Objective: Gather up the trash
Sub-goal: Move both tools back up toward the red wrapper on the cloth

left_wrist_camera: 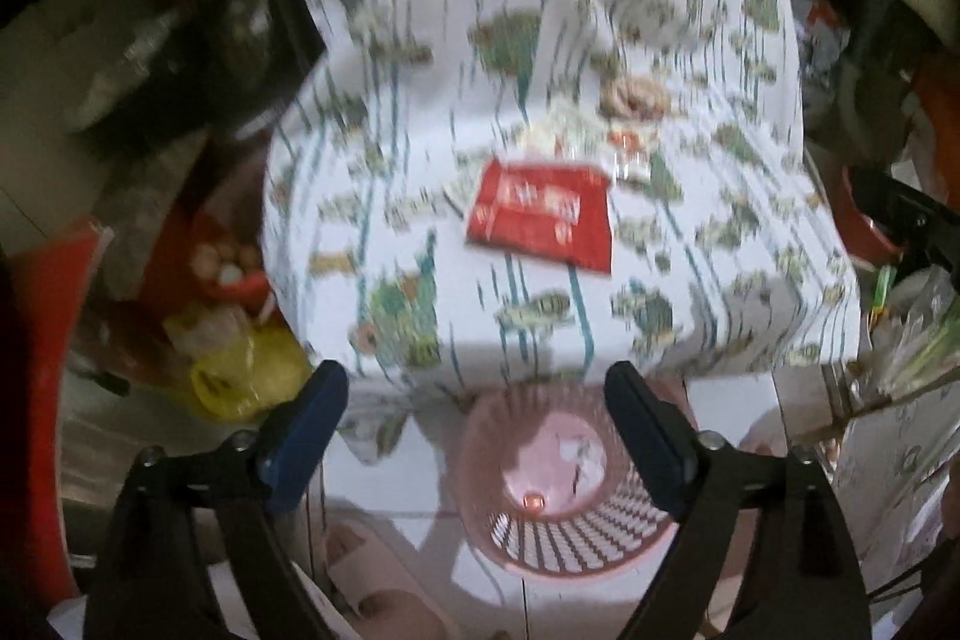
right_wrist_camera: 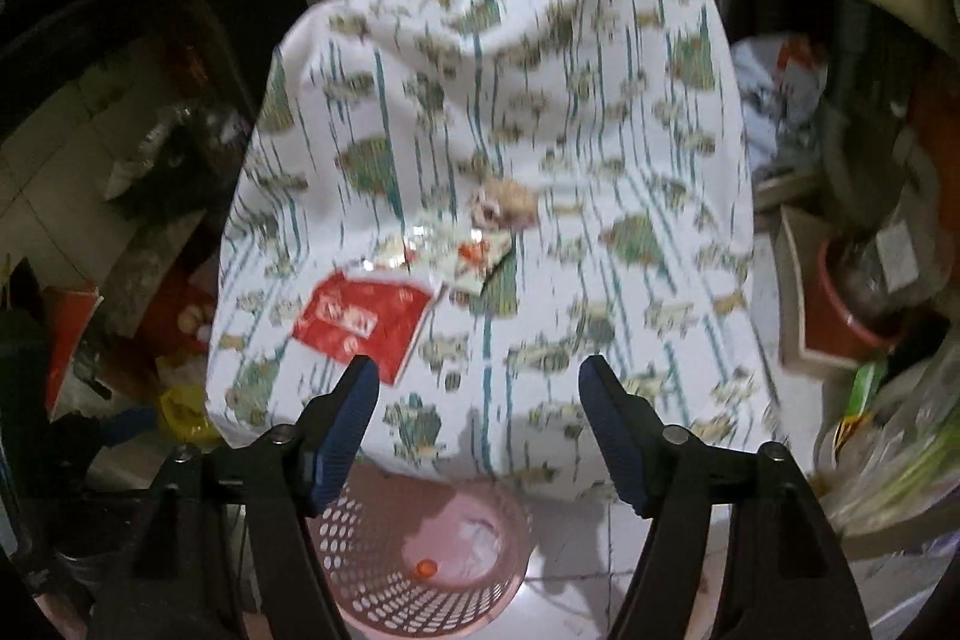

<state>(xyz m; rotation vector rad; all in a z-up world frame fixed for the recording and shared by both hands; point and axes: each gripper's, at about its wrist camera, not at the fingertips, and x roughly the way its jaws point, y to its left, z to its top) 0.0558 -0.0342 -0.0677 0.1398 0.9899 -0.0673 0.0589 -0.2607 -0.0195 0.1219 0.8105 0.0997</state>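
Patterned tablecloth (left_wrist_camera: 420,148) with red wrapper (left_wrist_camera: 540,214), pink basket (left_wrist_camera: 558,484) on tiled floor, both jaws wide, empty

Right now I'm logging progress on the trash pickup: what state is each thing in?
Red wrapper: lying flat on the patterned tablecloth, not collected.
Crumpled clear wrapper: on the cloth beside the red one.
Brown scrap: on the cloth, uncollected.
Pink basket: upright on the floor, a little trash inside.
Left gripper: open, empty.
Right gripper: open, empty.
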